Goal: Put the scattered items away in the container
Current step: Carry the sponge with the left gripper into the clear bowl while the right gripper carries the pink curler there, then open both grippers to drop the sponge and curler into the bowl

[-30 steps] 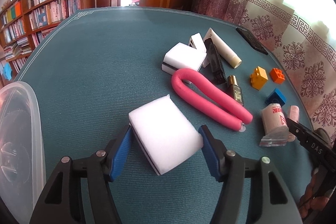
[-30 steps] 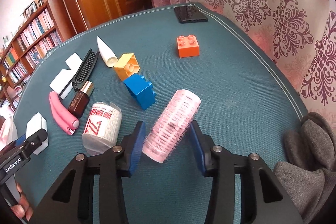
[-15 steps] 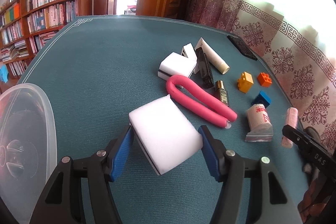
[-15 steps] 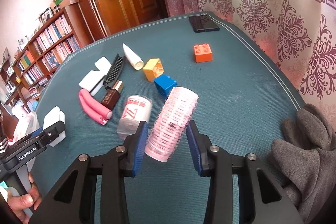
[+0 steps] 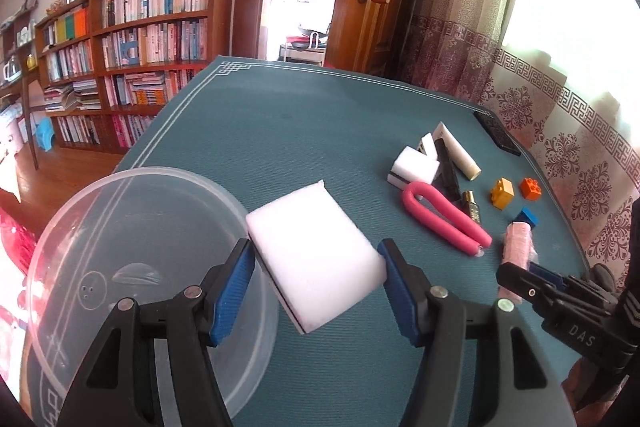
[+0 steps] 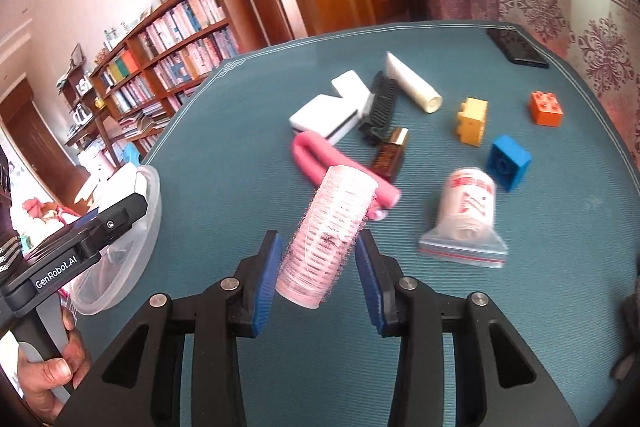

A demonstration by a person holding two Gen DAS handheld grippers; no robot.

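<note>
- Our left gripper (image 5: 316, 285) is clamped on the white sponge (image 5: 314, 257), at lower centre of the frame, just right of the clear container (image 5: 132, 183).
- Our right gripper (image 6: 318, 277) grasps the pink hair roller (image 6: 330, 233) between its pads, lower centre, raised above the teal table (image 6: 560, 307).

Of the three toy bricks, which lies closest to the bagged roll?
The blue brick, just beyond the bagged roll; the yellow brick and orange brick lie farther back.
</note>
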